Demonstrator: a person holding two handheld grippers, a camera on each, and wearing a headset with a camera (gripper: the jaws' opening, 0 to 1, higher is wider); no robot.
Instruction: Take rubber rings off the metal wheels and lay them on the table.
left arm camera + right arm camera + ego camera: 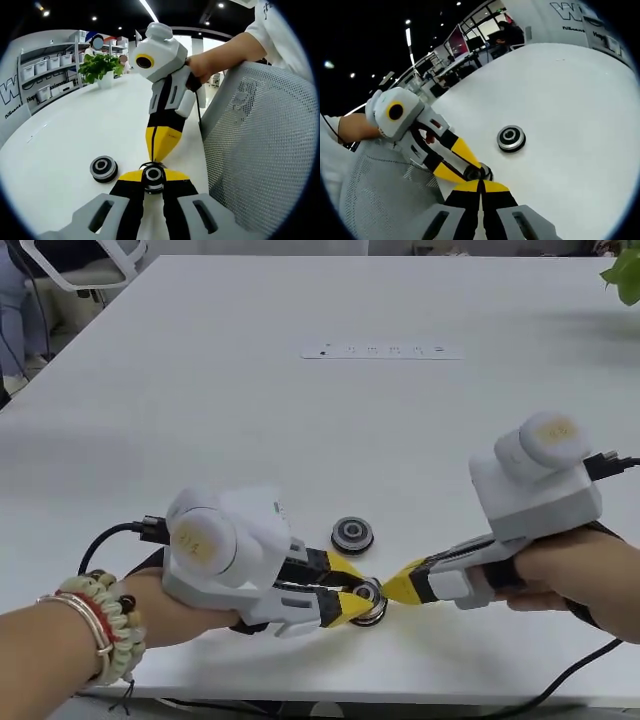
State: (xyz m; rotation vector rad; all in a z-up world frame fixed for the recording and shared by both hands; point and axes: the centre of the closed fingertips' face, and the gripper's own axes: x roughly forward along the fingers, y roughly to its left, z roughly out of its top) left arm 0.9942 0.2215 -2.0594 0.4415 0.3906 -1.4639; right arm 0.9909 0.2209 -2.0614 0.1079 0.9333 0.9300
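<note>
Head view: white table [300,420], front edge, two-handed hold.
My left gripper [350,592] clamps one wheel [368,601]; second wheel [353,533] lies loose on the table just behind it; my right gripper [392,591], jaws pressed together, touches the clamped wheel's rim.

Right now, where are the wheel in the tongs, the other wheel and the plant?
Held wheel [153,178], left gripper view, its hub.
Loose wheel [353,534], head view, its middle.
Plant [100,66], left gripper view, its leaves.

held wheel [368,601]: part-hidden by jaws | plant [626,276]: cut by edge
</note>
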